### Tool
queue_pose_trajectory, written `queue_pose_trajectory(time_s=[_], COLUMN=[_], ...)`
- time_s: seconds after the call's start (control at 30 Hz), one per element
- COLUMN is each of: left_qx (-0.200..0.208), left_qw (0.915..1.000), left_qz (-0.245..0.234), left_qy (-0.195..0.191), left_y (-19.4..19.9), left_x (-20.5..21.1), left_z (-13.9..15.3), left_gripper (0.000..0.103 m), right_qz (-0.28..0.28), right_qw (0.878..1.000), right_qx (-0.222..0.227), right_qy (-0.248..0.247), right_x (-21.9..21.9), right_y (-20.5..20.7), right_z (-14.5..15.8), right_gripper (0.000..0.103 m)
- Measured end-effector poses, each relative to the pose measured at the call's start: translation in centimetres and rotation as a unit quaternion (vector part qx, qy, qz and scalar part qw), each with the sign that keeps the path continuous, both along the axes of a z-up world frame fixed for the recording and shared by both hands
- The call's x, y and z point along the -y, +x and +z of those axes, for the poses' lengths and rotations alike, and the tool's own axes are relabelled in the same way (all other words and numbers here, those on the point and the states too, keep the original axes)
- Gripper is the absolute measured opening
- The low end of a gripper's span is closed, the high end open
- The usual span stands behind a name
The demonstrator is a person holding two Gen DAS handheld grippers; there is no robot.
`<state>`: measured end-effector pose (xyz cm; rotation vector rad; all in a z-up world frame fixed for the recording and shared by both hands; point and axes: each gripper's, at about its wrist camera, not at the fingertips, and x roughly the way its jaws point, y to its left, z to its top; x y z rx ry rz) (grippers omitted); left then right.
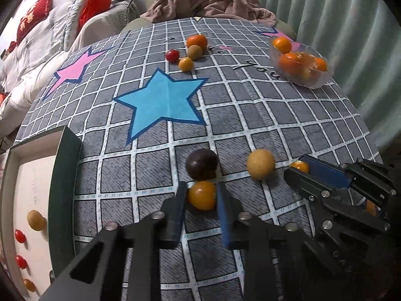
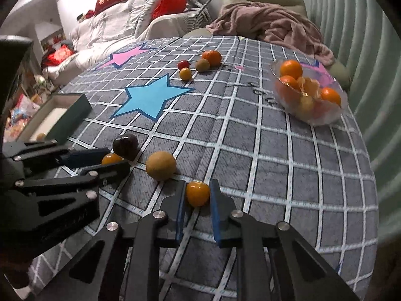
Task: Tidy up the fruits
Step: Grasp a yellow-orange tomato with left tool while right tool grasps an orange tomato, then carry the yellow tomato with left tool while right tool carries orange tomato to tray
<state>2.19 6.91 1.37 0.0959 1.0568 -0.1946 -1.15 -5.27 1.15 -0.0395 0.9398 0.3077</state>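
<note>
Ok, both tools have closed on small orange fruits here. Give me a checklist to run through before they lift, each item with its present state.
1. Left tool shut on an orange fruit, fruit centred between the pads: ok.
2. Right tool shut on the other orange fruit: ok.
3. Dark fruit free of the left grip: not ok, it sits right against the held fruit and may roll.
4. Tan fruit clear of both tools: ok, though near.
5. Green box open, with room: ok.
6. Grip firm enough for lifting: cannot tell.
</note>
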Motion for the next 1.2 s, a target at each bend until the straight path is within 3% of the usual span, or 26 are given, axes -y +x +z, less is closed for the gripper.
queue_pose_trajectory(time_s=[0.5, 1.2], left_qx=[-0.016, 0.008], left_qw=[0.9995, 0.9988], left_qz=[0.001, 0.012], left_qy=[-0.028, -0.046], left_y=[-6.0, -11.4], left_x=[-3.2, -7.3], left_z=[0.3, 3.5], left_gripper=[0.023, 0.023], right_qz=[-0.053, -0.038], right_qw=[0.995, 0.995], right_qx=[-0.046, -0.045], right_qy=[0.076, 0.082], right_x=[2.8, -0.1], right_y=[-5.4, -10.0], right_z=[0.1, 2.9], right_gripper=[0.02, 0.02])
